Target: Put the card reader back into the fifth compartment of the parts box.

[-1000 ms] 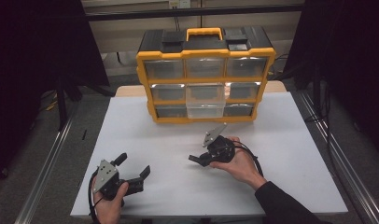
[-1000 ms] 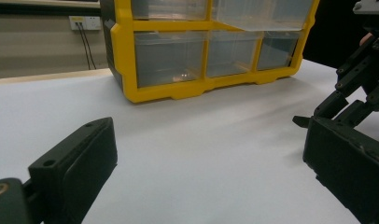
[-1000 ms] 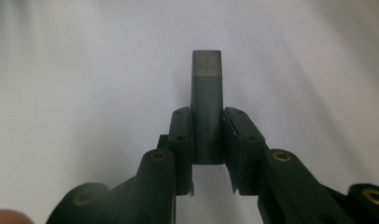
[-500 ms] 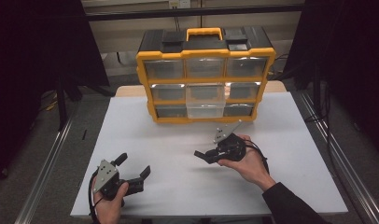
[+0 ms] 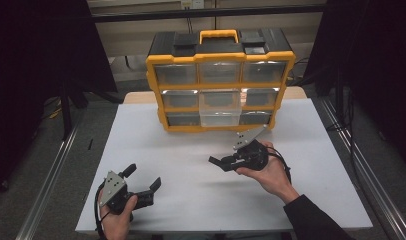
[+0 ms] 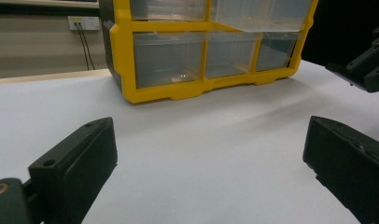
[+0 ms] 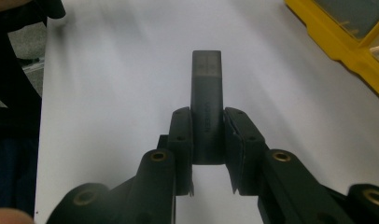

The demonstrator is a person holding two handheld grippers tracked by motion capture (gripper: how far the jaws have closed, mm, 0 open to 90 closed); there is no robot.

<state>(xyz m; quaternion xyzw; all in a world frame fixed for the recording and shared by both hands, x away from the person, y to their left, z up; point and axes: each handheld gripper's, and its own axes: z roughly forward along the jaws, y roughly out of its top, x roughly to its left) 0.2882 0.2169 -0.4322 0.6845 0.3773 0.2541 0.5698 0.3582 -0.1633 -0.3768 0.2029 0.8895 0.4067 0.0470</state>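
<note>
A yellow drawer organizer (image 5: 156, 90) with clear drawers stands at the back of the white table (image 5: 191, 150). My right gripper (image 5: 225, 162), held in a hand at mid right, is shut on a small dark grey bar (image 5: 213, 160) that points left. In the right gripper view the bar (image 7: 207, 79) sticks out forward from between the jaws of the gripper (image 7: 207, 126). My left gripper (image 5: 142, 177) rests at the front left, open and holding nothing. In the left gripper view it (image 6: 211, 163) faces the organizer (image 6: 120, 70).
The centre drawer of the organizer's middle row (image 5: 220, 100) stands out slightly from the front. The right gripper (image 6: 365, 65) shows at the upper right of the left gripper view. Metal rails (image 5: 46, 185) run along both sides of the table.
My right gripper has drifted a little to the right and towards the organizer with the bar still held. The left gripper has stayed put.
</note>
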